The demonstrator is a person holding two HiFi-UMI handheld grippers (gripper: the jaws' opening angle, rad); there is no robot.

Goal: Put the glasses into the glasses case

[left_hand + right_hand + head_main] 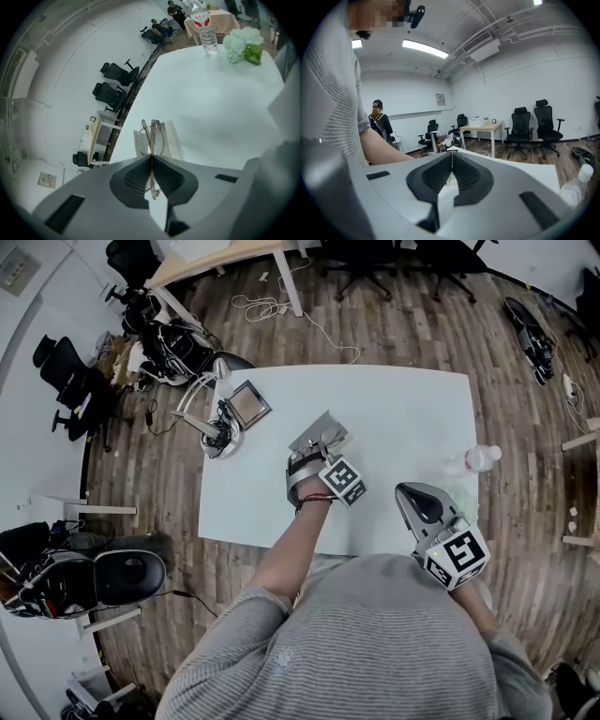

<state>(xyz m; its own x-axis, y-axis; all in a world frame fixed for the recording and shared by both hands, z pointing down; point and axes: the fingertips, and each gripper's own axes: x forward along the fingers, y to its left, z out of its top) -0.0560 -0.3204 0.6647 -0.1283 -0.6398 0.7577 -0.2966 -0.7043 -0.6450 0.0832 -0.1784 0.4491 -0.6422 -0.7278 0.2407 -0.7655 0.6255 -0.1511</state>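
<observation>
Slippage was the risk: the left tool (151, 158) pinched the glasses (151, 137) edge-on, so they could twist and miss the case (175, 140). The right tool (451, 160), pressed together empty, steadied nothing.

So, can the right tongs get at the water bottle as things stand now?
Probably yes. The right tongs are shut and empty, close to the water bottle, with bare table between; the flowers lie to one side. They must open first.
</observation>
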